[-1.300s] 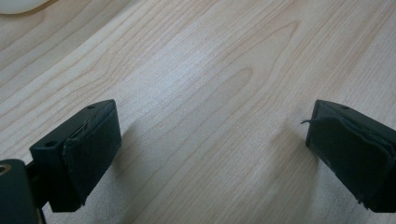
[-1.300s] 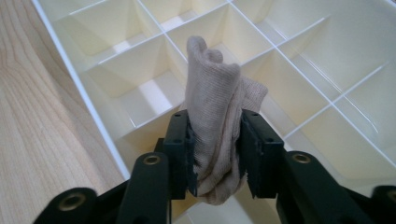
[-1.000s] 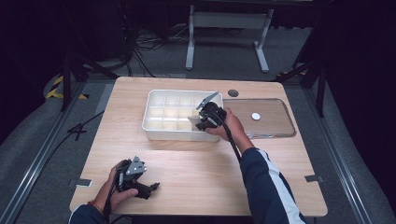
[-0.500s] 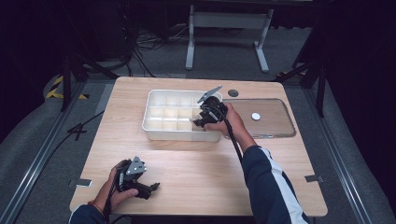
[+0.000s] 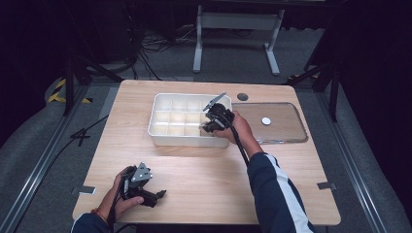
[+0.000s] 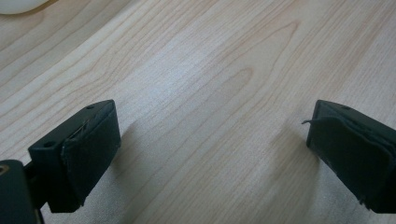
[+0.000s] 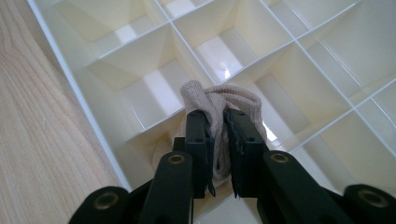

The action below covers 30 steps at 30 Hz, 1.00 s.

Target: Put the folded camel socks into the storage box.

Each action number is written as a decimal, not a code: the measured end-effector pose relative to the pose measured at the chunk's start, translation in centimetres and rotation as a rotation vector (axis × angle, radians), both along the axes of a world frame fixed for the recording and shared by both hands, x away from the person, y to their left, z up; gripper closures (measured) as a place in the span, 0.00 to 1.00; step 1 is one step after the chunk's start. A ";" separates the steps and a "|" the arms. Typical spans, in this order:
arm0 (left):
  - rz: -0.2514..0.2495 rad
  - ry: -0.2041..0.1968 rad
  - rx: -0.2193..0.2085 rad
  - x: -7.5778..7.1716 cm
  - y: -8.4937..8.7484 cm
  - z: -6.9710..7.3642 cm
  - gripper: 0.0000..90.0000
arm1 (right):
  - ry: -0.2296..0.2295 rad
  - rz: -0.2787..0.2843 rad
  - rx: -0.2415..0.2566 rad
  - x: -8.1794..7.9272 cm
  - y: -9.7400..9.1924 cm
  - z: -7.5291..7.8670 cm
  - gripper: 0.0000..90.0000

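Pale wooden bench (image 5: 204,170): right gripper (image 7: 218,122), jaws just closing, pinches a beige knitted cloth (image 7: 219,100) over the white compartmented plastic tray (image 5: 160,137); left gripper (image 5: 154,196) rests wide open, holding nothing.

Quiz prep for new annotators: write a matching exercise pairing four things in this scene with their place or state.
Things:
1. left gripper
2. right gripper
3. clear lid
4. divided tray

States:
A. lies flat on the table, right of the tray
B. jaws closed on a beige cloth
C. white, compartments unfilled apart from one cloth
D. jaws wide apart over bare wood, near the table's front edge

Pairs: 1-D, 2-B, 3-A, 4-C
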<state>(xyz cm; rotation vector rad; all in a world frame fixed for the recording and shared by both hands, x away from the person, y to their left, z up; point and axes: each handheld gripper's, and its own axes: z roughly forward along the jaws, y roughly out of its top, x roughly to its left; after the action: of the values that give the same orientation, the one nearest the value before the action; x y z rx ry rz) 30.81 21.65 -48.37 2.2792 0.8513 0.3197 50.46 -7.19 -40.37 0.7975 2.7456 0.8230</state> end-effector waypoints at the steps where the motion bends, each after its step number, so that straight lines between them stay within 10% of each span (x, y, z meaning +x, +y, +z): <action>1: 0.000 0.000 0.000 0.0 0.0 0.0 0.03 | 0.007 -0.003 0.000 0.0 0.0 -0.1 0.89; 14: -0.002 0.015 0.002 0.0 -0.1 0.0 0.03 | 0.004 0.011 -0.120 -0.1 1.0 -1.1 0.90; 30: -0.003 0.005 0.010 0.1 -0.1 0.1 0.02 | 0.051 0.015 -0.115 0.0 1.0 -1.8 0.91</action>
<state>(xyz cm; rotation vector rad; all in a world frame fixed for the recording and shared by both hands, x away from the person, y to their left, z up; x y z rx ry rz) 30.86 21.58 -48.32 2.2916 0.8512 0.3176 50.45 -6.20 -42.13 0.7864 2.8167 0.6488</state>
